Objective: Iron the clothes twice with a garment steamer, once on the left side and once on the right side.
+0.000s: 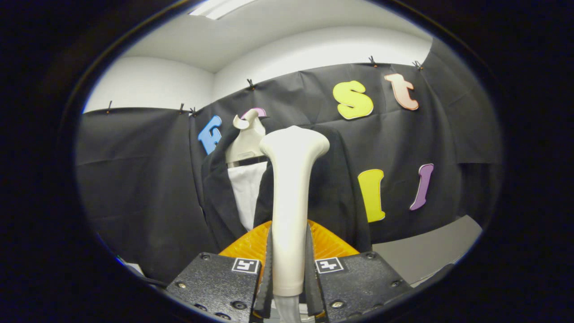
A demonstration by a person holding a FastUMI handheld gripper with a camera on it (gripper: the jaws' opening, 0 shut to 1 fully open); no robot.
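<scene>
Black cloth [134, 179] hangs all around the booth as its wall, pinned up with small clips [250, 83] along the top edge. Above the cloth you can see a white wall [148, 80] and a white ceiling with a long bright light [215, 6].

Down low, the gripper [289, 273] is closed tight on the garment steamer [291, 197]. Both fingers [267, 273] press on the steamer's handle, one on each side, so the handle sits right between them. The steamer is cream-white and stands straight up from the fingers. Its top gets wider, like a little hammer head (that wide part is the highest bit of it). A pale hose [287, 309] comes out of the bottom of the handle, low between the fingers.

Just past the fingers is something orange with ridges [329, 242], and the steamer handle stands in front of it.

Beyond the steamer hang the clothes. A dark jacket [219, 197] is open at the front, and a white shirt [245, 193] shows inside it. They hang on a cream-white hanger form [246, 139] with a hook on top. The steamer head is up near the jacket's chest, but you cannot tell if it touches the cloth.

Off to the right, past the jacket, is a flat grey surface [426, 251].
</scene>
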